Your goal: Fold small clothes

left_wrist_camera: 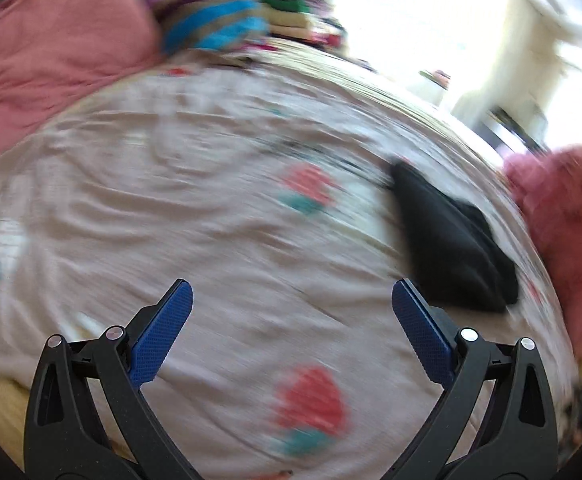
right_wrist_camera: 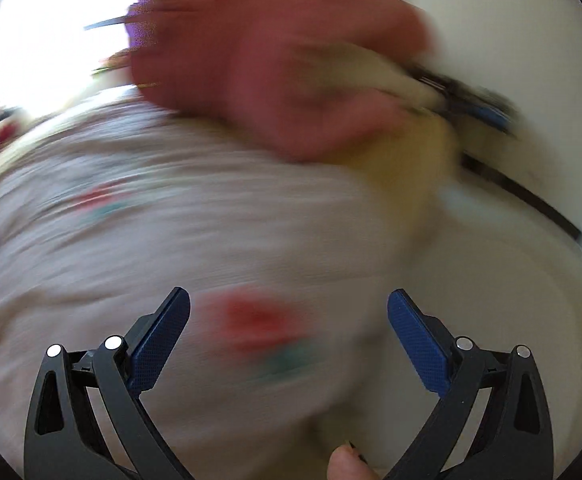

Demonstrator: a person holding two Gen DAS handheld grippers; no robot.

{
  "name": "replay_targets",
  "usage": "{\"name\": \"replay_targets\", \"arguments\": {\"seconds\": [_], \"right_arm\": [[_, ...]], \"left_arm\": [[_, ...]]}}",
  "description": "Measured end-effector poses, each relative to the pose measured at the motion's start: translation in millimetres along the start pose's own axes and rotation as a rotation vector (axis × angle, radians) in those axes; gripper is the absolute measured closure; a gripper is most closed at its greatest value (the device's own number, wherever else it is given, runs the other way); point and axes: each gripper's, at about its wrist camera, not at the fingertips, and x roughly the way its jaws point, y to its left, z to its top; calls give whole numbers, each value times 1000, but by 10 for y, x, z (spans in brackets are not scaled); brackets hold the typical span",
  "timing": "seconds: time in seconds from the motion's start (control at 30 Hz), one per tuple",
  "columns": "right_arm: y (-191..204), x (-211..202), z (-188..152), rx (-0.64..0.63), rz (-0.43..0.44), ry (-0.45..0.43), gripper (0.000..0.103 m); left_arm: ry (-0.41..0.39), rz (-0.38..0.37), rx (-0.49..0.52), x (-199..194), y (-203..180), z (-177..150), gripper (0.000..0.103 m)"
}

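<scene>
Both views are smeared by motion. In the left wrist view a dark, folded garment (left_wrist_camera: 451,240) lies on the pale flowered bed cover (left_wrist_camera: 211,200), right of centre. My left gripper (left_wrist_camera: 291,296) hangs open above the cover, left of the dark garment, with nothing between its blue pads. A heap of pink cloth (left_wrist_camera: 567,232) sits at the bed's right edge. In the right wrist view my right gripper (right_wrist_camera: 289,300) is open and empty over the cover (right_wrist_camera: 171,240). The pink cloth heap (right_wrist_camera: 275,60) lies ahead of it, with some yellow cloth (right_wrist_camera: 403,164) beneath.
A large pink blanket (left_wrist_camera: 51,48) covers the far left of the bed, beside a blue and purple striped bundle (left_wrist_camera: 211,20). Stacked clothes (left_wrist_camera: 287,12) sit at the back. A bright window (left_wrist_camera: 431,12) glares behind. A fingertip (right_wrist_camera: 347,464) shows at the bottom of the right wrist view.
</scene>
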Motion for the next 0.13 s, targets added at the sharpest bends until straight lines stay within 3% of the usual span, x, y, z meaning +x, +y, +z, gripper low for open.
{"name": "replay_targets", "arguments": {"seconds": [0.13], "right_arm": [[-992,514,158,208,-253,86,4]], "left_arm": [[-38,207,-164,84,862,453,9]]}}
